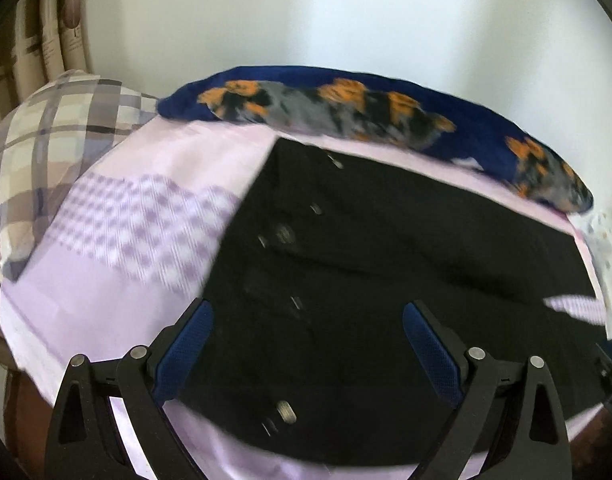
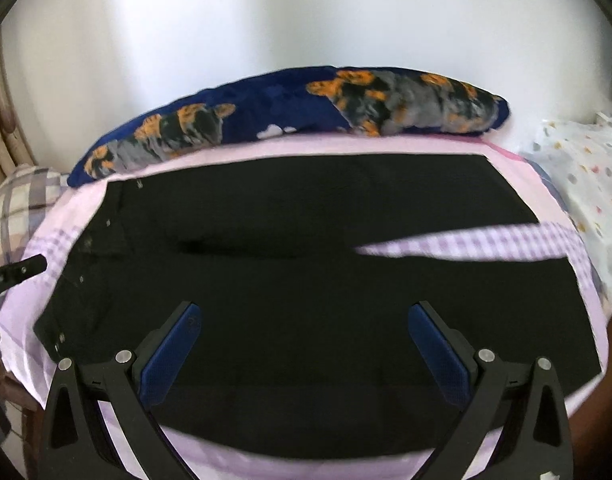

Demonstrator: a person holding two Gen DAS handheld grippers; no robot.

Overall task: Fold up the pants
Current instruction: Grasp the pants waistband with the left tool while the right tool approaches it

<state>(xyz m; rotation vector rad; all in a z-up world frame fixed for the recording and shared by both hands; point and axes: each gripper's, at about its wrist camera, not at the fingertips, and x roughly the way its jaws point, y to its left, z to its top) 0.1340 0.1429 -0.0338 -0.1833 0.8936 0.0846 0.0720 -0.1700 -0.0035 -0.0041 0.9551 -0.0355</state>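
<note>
Beneath spread left tongs, blurred black pants lose detail.

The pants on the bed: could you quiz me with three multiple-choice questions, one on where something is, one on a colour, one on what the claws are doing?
1. Where does the blue blanket lie?
A. Beyond the pants, by the wall
B. On top of the pants
C. On the floor

2. What colour are the pants?
A. Red
B. Black
C. White

3. How do the left claw and right claw stand?
A. Both shut on the pants
B. One open, one shut
C. Both open, holding nothing

Answers:
1. A, it runs along the bed's far edge, behind the pants.
2. B, they show dark black against the lilac sheet.
3. C, each view shows blue pads spread wide with nothing between.
</note>
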